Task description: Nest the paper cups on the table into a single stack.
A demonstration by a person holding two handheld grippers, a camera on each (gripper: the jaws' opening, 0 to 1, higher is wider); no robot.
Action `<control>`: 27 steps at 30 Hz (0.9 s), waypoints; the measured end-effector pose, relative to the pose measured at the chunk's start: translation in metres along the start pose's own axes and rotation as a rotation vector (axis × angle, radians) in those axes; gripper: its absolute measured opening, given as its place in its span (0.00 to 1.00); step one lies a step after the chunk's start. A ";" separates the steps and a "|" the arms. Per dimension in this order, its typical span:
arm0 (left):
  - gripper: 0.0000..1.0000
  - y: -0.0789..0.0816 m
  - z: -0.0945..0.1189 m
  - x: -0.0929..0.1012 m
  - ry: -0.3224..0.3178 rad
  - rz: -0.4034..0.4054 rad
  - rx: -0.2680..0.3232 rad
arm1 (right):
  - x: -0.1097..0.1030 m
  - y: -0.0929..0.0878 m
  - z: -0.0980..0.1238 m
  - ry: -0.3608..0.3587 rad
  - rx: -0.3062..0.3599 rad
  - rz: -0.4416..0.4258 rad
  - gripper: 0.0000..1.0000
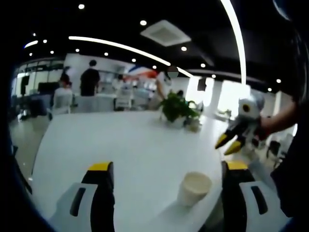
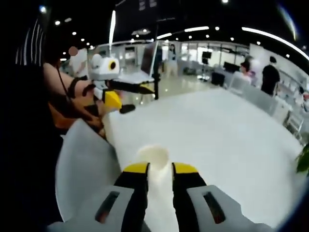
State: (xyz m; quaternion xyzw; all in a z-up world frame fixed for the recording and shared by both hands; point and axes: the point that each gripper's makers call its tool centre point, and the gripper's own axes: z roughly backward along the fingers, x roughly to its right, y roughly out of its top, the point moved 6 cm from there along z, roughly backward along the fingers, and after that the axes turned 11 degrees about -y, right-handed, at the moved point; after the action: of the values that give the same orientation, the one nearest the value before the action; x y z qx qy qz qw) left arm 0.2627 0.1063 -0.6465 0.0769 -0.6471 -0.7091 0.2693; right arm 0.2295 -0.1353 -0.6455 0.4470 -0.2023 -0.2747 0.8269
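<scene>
Your right gripper (image 2: 160, 170) has its two yellow-tipped jaws drawn close together, with a pale paper cup (image 2: 153, 155) showing in the narrow gap between them and just past the tips. The jaws look closed on its wall, though the blur keeps that a judgement rather than a certainty. Whether this is one cup or several already nested, you cannot tell from here.

Your left gripper (image 1: 168, 168) stands with its jaws wide apart and nothing between them. A second paper cup (image 1: 194, 188) sits upright on the white table (image 1: 135, 140), mouth up, nearer the right-hand jaw than the left and not touching either.

So the step in hand appears to be the carry: one cup is held in the right, and the standing cup is the likely target. The next move calls for bringing the held cup over the standing one, bottom first and axes lined up, then lowering it straight in. Your left jaws are well placed to steady the standing cup, which is light and may tip or slide.

Further out, the right gripper appears beyond the left jaws, off to their right, and a potted plant (image 1: 177, 108) stands far across the table.
</scene>
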 end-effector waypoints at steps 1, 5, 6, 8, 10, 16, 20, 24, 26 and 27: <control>0.91 0.000 0.000 0.000 0.000 0.000 -0.001 | 0.001 0.000 0.000 -0.007 0.004 -0.011 0.17; 0.91 -0.003 0.003 -0.001 0.003 0.007 -0.005 | 0.006 -0.001 0.001 -0.039 0.030 -0.062 0.24; 0.91 -0.003 0.004 -0.001 0.004 0.006 -0.006 | 0.007 -0.001 0.002 -0.045 0.040 -0.067 0.25; 0.91 -0.002 0.004 -0.001 0.007 0.012 -0.001 | 0.008 -0.002 0.003 -0.058 0.048 -0.077 0.25; 0.90 -0.002 0.005 -0.002 0.010 0.010 0.000 | 0.009 -0.003 0.003 -0.063 0.050 -0.087 0.27; 0.90 -0.004 0.004 -0.004 0.007 0.014 -0.008 | 0.013 -0.009 0.001 -0.086 0.055 -0.120 0.36; 0.90 -0.006 0.002 -0.003 0.002 0.018 -0.014 | 0.014 -0.012 0.000 -0.095 0.058 -0.143 0.46; 0.90 -0.008 0.001 -0.005 0.002 0.021 -0.017 | 0.014 -0.014 -0.001 -0.091 0.058 -0.146 0.49; 0.90 -0.008 0.001 -0.005 0.001 0.021 -0.019 | 0.016 -0.015 -0.001 -0.096 0.058 -0.148 0.52; 0.90 -0.008 0.000 -0.004 0.000 0.021 -0.021 | 0.017 -0.016 -0.001 -0.097 0.062 -0.151 0.53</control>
State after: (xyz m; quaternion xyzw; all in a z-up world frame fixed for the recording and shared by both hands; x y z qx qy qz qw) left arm 0.2642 0.1084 -0.6552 0.0672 -0.6403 -0.7131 0.2776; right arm 0.2389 -0.1527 -0.6580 0.4727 -0.2164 -0.3511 0.7788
